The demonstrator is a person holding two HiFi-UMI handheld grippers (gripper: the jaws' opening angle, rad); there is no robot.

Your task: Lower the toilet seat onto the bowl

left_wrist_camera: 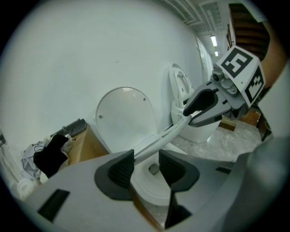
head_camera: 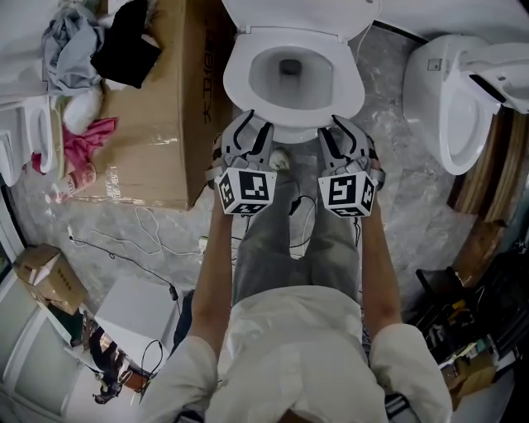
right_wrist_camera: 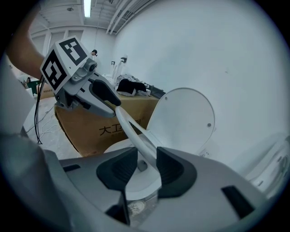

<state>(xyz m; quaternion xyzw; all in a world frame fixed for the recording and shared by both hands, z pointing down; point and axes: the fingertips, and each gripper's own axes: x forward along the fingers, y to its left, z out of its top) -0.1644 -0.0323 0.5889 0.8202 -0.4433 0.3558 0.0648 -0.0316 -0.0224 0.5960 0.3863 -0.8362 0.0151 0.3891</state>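
Note:
The white toilet seat (head_camera: 238,78) lies low over the bowl, with the round lid (head_camera: 297,10) standing up behind it. Whether the seat rests on the bowl rim I cannot tell. My left gripper (head_camera: 250,125) and right gripper (head_camera: 343,128) are at the seat's front edge, left and right. In the left gripper view the seat ring (left_wrist_camera: 158,140) runs between my left gripper's (left_wrist_camera: 146,165) pads and on into the right gripper (left_wrist_camera: 195,111), with a gap showing beside it. In the right gripper view the ring (right_wrist_camera: 136,136) passes between my right gripper's (right_wrist_camera: 146,165) spread pads towards the left gripper (right_wrist_camera: 111,102).
A large cardboard box (head_camera: 157,107) stands close to the toilet's left, with clothes (head_camera: 91,49) piled on it. A second toilet (head_camera: 455,91) stands at the right. Cables (head_camera: 157,223) trail over the marbled floor. The person's legs are right in front of the bowl.

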